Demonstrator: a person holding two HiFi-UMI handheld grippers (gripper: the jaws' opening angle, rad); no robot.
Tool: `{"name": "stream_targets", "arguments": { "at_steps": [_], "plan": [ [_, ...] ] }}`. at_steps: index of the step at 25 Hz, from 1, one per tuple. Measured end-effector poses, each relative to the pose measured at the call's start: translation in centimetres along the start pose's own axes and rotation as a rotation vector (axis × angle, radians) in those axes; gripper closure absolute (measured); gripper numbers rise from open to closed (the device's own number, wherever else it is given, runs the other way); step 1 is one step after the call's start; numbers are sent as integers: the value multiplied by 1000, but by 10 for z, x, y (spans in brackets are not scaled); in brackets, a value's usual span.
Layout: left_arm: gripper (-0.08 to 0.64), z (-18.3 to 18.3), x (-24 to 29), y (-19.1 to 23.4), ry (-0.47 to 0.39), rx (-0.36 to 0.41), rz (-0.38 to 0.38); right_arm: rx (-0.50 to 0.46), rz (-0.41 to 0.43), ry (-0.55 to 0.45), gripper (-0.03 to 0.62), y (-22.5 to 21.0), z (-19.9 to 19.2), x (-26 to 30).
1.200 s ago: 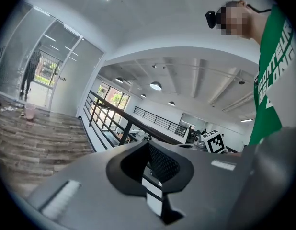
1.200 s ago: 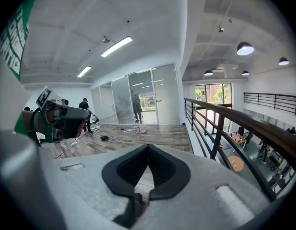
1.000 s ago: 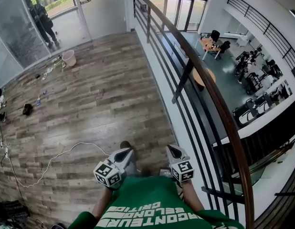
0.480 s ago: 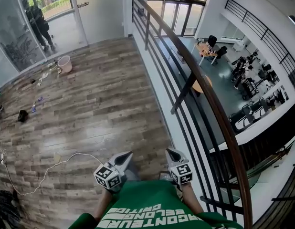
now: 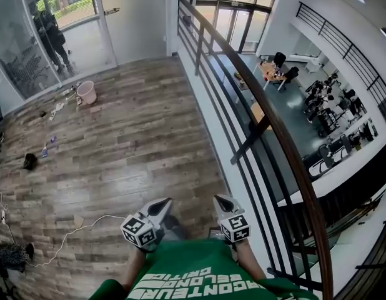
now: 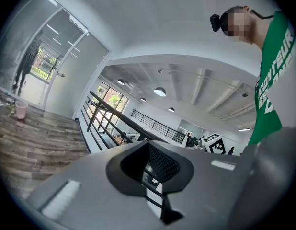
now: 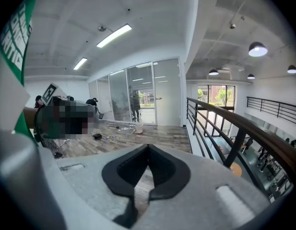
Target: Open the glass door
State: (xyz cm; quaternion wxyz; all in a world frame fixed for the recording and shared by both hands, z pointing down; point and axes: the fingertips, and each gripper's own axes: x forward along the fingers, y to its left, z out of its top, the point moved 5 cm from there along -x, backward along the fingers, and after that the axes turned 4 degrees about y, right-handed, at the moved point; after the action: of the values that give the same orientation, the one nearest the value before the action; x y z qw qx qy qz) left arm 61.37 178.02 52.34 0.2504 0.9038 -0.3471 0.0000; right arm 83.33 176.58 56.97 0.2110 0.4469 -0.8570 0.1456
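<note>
The glass door (image 5: 77,27) stands at the far end of the room, in a wall of tall clear panels with pale frames. It is closed, with one short bar handle (image 5: 112,10) at its right edge and one dark-clothed person (image 5: 49,33) standing behind the glass. The door is well apart from both grippers, with the whole stretch of floor between them. The two grippers are held close together in front of the person's green shirt (image 5: 199,267), each carrying one cube with square markers. The left gripper (image 5: 163,203) has its grey, dark-padded jaws brought together at the tips with nothing between them. The right gripper (image 5: 219,199) is likewise closed and empty. In the right gripper view the door (image 7: 141,95) shows straight ahead beyond the closed jaw tips (image 7: 148,147). The floor (image 5: 137,136) is wood-grain planking in brown and grey. One round pink bucket (image 5: 87,92) sits upright on it near the door, among small scattered items too small to tell. One thin white cable (image 5: 74,224) curves across the planks to the grippers' left. On the right runs a railing (image 5: 268,117) of dark metal bars topped by one curved wooden handrail.
</note>
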Motion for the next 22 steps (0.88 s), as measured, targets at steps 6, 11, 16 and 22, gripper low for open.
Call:
{"name": "stream_targets", "arguments": {
  "at_steps": [6,11,16,22],
  "plan": [
    [543,23,-4,48,-51,-32,6,-58,23,16,598,11,41,44],
    [543,40,-19,72,-79,-28,29,-127,52,26,598,19,70,67],
    [543,42,-38,100,-120,-73,112,-144,104,43,598,30,82,96],
    [543,50,-28,136,-124,-93,168,-147,156,49,598,22,98,145]
  ]
}}
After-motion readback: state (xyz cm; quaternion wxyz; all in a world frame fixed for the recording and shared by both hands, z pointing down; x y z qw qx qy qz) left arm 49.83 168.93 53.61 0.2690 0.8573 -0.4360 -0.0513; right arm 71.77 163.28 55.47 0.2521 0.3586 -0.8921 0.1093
